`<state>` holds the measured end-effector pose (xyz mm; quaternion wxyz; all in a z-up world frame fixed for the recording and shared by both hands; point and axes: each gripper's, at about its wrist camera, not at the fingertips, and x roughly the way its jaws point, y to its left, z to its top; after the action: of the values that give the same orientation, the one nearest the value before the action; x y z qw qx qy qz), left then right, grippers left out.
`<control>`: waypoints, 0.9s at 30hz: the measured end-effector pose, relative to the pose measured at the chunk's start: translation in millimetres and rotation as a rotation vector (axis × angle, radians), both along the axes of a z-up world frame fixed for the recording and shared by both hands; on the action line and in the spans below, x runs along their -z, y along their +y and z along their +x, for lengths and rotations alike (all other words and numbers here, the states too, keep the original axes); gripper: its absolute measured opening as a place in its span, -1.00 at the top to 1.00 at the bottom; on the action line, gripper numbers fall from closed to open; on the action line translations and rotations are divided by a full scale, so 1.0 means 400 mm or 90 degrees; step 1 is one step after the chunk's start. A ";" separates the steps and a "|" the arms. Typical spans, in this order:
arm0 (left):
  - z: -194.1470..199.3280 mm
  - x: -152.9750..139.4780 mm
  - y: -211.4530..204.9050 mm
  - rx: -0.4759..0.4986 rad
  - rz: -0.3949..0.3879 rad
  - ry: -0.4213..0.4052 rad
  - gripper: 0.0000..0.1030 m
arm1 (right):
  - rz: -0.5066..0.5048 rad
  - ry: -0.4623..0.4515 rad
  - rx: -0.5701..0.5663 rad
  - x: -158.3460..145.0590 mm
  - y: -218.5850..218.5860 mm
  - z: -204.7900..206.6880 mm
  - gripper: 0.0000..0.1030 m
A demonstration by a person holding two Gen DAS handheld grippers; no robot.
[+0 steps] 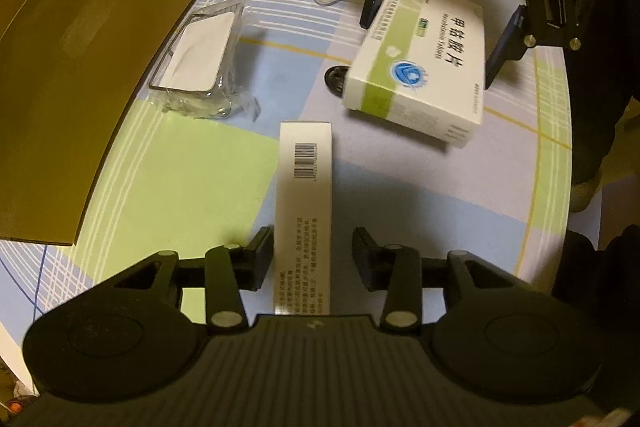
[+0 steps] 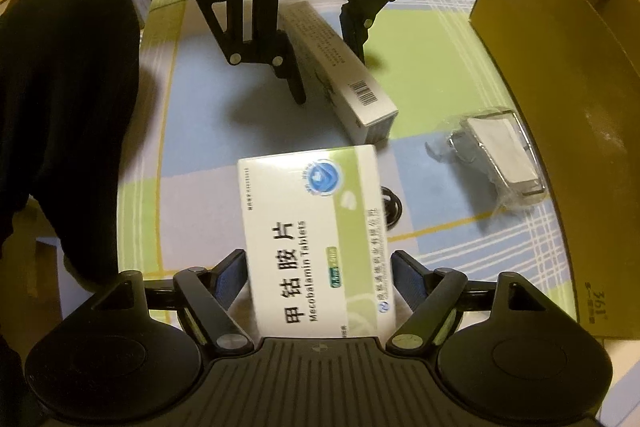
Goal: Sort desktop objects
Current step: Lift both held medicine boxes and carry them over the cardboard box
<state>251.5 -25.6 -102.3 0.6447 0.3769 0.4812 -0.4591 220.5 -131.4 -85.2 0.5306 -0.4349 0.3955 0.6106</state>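
Two grippers straddling boxes: left gripper (image 1: 313, 258) wide around slim carton (image 1: 304, 211), long axis 12 o'clock; right gripper (image 2: 320, 277) wide around tablet box (image 2: 316, 235).

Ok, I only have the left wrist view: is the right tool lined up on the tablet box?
Observer: Yes. From the right wrist, the tablet box lies lengthwise between the fingers of the right tool, with one close by each long side. I cannot tell whether they clamp it.
Operator: What's printed on it?
Observer: "Mecobalamin Tablets", under large Chinese characters.
Operator: Is the carton open?
Observer: It looks open on top: a flap and an inner wall show at its far end.
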 end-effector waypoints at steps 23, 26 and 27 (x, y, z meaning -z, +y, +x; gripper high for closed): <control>0.004 -0.020 0.022 -0.072 -0.009 0.012 0.58 | 0.005 -0.016 0.028 0.006 -0.046 -0.016 -0.34; -0.001 -0.021 0.022 -0.098 0.003 -0.007 0.58 | 0.013 -0.027 0.070 -0.004 -0.049 -0.009 -0.33; -0.003 -0.022 0.024 -0.106 0.006 -0.010 0.58 | 0.019 -0.026 0.088 -0.010 -0.052 -0.006 -0.33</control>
<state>250.1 -16.2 -93.7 0.6825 0.3420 0.5080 -0.3990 218.2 -152.2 -81.2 0.5857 -0.4111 0.4046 0.5694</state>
